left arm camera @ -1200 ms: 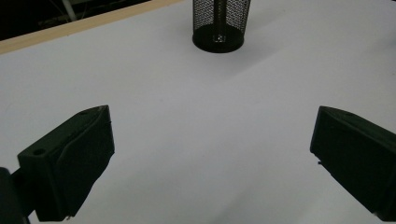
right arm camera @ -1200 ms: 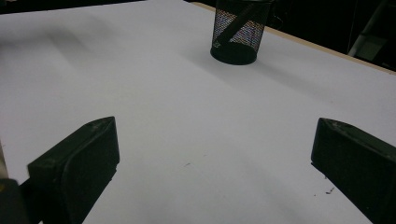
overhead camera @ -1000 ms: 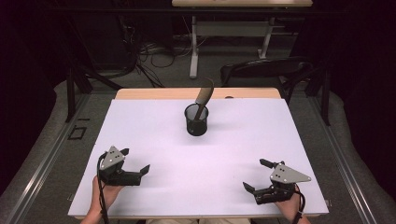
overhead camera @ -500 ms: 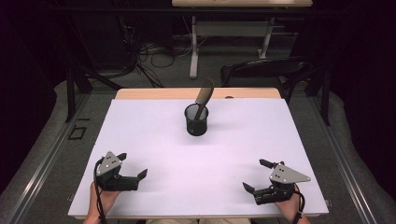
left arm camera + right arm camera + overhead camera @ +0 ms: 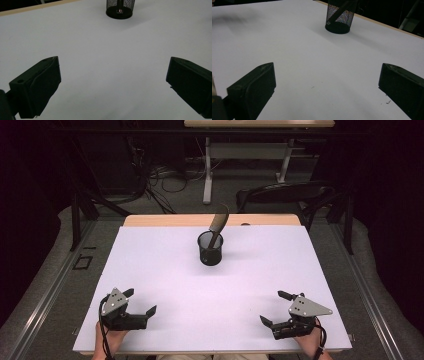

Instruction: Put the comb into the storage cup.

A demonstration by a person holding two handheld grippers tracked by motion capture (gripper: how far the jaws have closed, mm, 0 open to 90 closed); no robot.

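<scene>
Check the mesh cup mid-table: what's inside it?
One long dark utensil stands tilted in the black mesh cup, its broad top leaning out past the rim, its lower end visible through the mesh in the right gripper view. Whether anything small lies on the cup's floor can't be told.

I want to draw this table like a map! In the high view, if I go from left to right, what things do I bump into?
left gripper → black mesh cup with a tool leaning in it → right gripper. Both grippers are open and rest near the table's front edge.
</scene>
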